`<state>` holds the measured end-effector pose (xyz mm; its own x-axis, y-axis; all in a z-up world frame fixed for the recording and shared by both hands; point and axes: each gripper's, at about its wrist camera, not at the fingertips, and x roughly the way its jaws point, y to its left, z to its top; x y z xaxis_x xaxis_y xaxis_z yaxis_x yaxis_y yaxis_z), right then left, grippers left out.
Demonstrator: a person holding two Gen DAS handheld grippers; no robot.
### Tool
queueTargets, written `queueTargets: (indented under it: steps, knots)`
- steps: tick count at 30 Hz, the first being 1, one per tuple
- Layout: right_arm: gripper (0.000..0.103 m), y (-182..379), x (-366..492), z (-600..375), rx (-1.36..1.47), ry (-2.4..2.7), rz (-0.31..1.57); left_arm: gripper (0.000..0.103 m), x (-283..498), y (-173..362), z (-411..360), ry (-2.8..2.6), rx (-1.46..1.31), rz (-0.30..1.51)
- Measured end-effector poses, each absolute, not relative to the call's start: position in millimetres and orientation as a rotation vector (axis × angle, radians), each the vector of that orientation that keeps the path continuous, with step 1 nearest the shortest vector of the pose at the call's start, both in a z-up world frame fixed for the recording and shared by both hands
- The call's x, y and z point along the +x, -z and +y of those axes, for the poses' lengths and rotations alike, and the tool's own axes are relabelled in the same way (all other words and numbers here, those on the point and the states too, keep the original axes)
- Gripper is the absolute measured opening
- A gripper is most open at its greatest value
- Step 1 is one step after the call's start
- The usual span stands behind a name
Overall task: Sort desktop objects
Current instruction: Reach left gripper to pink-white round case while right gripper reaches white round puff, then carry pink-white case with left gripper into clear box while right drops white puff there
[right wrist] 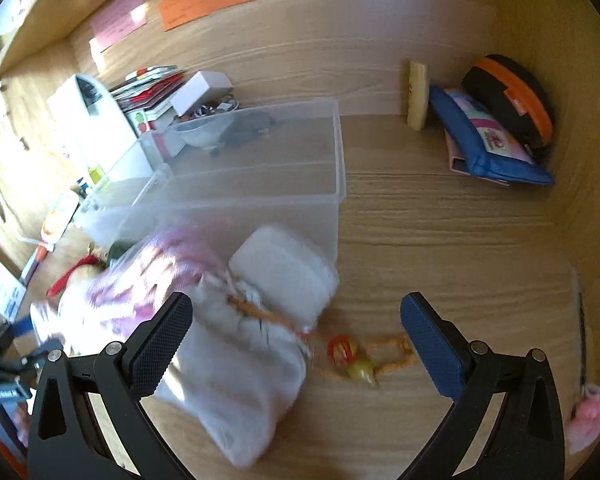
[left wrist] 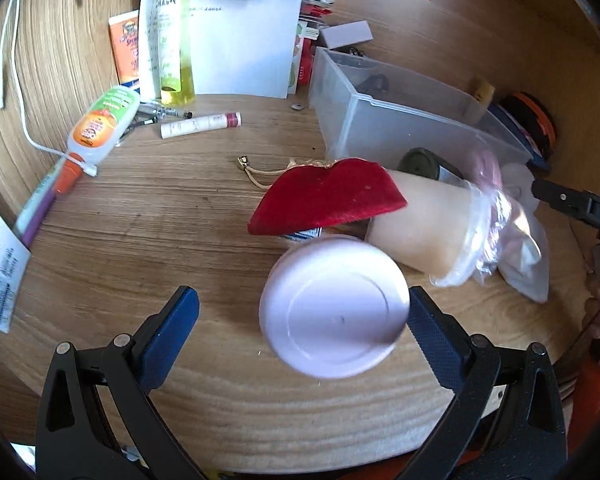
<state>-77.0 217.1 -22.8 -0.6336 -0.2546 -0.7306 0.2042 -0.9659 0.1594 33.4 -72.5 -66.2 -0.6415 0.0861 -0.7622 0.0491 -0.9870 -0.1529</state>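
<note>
In the left wrist view my left gripper [left wrist: 304,328] is open over the wooden desk [left wrist: 160,208]. A pale lilac round jar [left wrist: 332,308] sits between its fingers, close against the right finger [left wrist: 432,328] and apart from the left one. Just beyond lie a red lip-shaped velvet piece [left wrist: 324,196] and a cream cup [left wrist: 420,224] on its side. My right gripper [right wrist: 296,344] is open above a white drawstring bag [right wrist: 240,380], with a white box [right wrist: 288,268] and an orange cord with a charm [right wrist: 352,356] between the fingers. A clear plastic bin [right wrist: 240,176] stands behind.
A sunscreen bottle [left wrist: 104,124], a lip balm tube [left wrist: 200,124] and papers [left wrist: 240,40] lie at the back left. A blue pouch [right wrist: 488,148] and a black-and-orange case [right wrist: 512,92] lean in the far right corner. A pink object [right wrist: 588,412] lies at the right edge.
</note>
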Motion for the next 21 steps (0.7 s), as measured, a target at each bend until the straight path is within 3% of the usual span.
queueTargets:
  steps: [3, 7, 11, 13, 21]
  knots:
    - [0.097, 29.6, -90.9, 211.4, 1.227, 2.607, -0.126, 0.102, 29.1, 67.0, -72.9, -2.828, -1.319, -0.262]
    - [0.083, 42.1, -104.7, 208.5, 1.302, 2.575, -0.174, 0.08, 24.6, 67.5, -71.6, -2.798, -1.332, -0.28]
    - [0.078, 51.1, -110.5, 213.5, 1.334, 2.528, -0.287, 0.073, 21.1, 71.1, -67.9, -2.811, -1.342, -0.245]
    - [0.069, 52.5, -110.7, 211.2, 1.337, 2.521, -0.277, 0.064, 21.7, 70.1, -66.0, -2.804, -1.331, -0.247]
    - [0.069, 43.1, -105.0, 208.3, 1.282, 2.564, -0.24, 0.063, 31.1, 56.1, -66.5, -2.873, -1.286, -0.215]
